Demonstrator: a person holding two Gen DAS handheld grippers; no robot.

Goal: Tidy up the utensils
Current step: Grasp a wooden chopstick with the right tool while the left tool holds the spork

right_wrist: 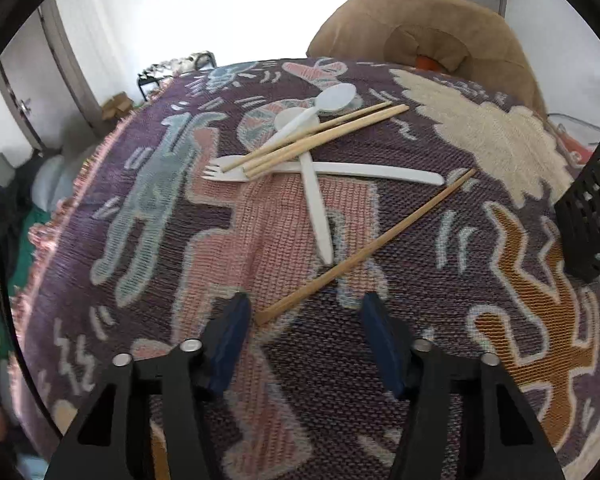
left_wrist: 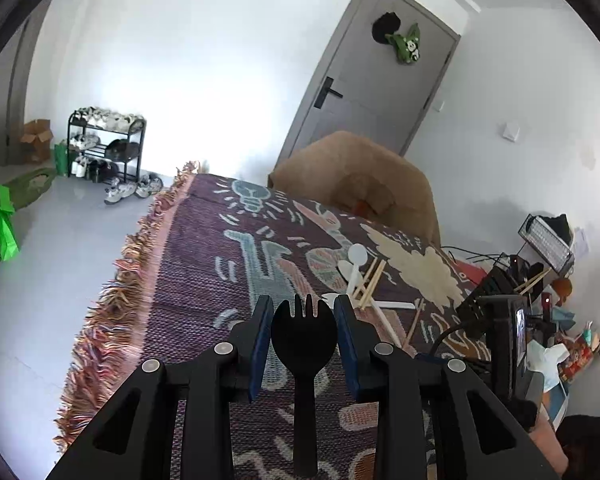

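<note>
left claw (left_wrist: 303,322) clamped on our black spork (left_wrist: 304,344), tines forward | right claw (right_wrist: 302,322) apart above lone chopstick (right_wrist: 364,250) | white cutlery pile (right_wrist: 312,160) on patterned tabletop (right_wrist: 420,300) | tan chair (right_wrist: 420,28) behind

No readable text, labels, brands or numbers in either view; the patterned cloth (right_wrist: 284,216) carries only drawn figures.

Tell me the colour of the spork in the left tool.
Black spork; the left wrist view shows it best.
</note>
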